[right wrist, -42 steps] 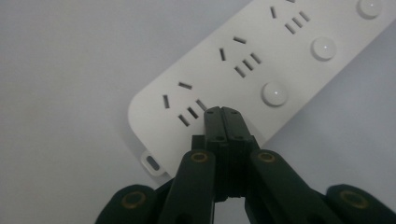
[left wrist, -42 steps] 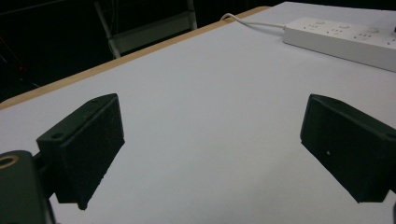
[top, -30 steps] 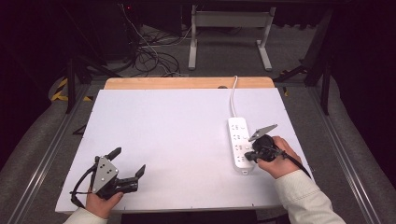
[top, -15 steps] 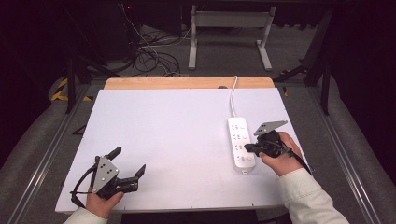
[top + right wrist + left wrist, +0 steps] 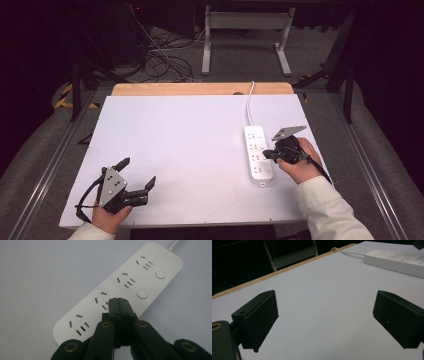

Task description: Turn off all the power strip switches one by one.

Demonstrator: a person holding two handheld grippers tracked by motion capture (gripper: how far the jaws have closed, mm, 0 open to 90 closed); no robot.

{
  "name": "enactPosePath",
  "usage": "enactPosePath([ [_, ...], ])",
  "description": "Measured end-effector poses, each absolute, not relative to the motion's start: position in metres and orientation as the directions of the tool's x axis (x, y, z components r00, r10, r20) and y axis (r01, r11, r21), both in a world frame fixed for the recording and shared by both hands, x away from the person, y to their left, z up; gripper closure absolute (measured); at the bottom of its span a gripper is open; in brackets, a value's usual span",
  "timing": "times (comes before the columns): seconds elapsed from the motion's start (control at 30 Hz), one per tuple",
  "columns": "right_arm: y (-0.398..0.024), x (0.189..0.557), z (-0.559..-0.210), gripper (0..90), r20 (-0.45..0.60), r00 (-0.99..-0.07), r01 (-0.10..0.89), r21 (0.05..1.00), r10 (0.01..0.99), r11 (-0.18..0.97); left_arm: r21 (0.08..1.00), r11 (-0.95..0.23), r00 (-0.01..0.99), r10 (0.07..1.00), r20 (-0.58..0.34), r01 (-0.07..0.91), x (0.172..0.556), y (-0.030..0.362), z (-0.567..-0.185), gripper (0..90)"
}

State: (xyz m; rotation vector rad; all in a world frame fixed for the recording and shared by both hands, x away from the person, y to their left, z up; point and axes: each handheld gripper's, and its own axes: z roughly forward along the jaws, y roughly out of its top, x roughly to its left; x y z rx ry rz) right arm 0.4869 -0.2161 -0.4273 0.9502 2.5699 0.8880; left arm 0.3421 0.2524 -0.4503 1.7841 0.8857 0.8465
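High view: within the last second the right hand-held gripper (image 5: 269, 154) had edged from the power strip's (image 5: 258, 155) near end up over its middle buttons (likely lining up a press), near the counter's (image 5: 165, 135) right edge.

Left gripper view: the left hand-held gripper (image 5: 325, 322) lay idle, jaws apart.

Right gripper view: jaws together, tips over the strip.

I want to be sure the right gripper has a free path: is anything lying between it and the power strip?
Nothing visible does. The right gripper, jaws shut, hangs directly over the white power strip, its tips near the row of round buttons. Bare white table surrounds the strip.
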Motion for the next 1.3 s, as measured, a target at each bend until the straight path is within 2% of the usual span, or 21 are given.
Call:
enactPosePath([
  [0.43, -0.216, 0.496, -0.442, 90.0, -0.032, -0.737, 0.518, 0.614, 0.675, 0.596, 0.933, -0.299, 0.5, 0.85, 0.165, 0.2, 0.343, 0.253, -0.451, 6.8],
  [0.97, -0.214, 0.496, -0.445, 90.0, -0.037, -0.739, 0.52, 0.604, 0.673, 0.604, 0.932, -0.302, 0.502, 0.849, 0.167, 0.2, 0.342, 0.252, -0.451, 6.8],
  [1.3, -0.213, 0.5, -0.443, 90.0, -0.012, -0.728, 0.555, 0.577, 0.686, 0.599, 0.933, -0.299, 0.503, 0.849, 0.163, 0.202, 0.342, 0.252, -0.451, 6.8],
])
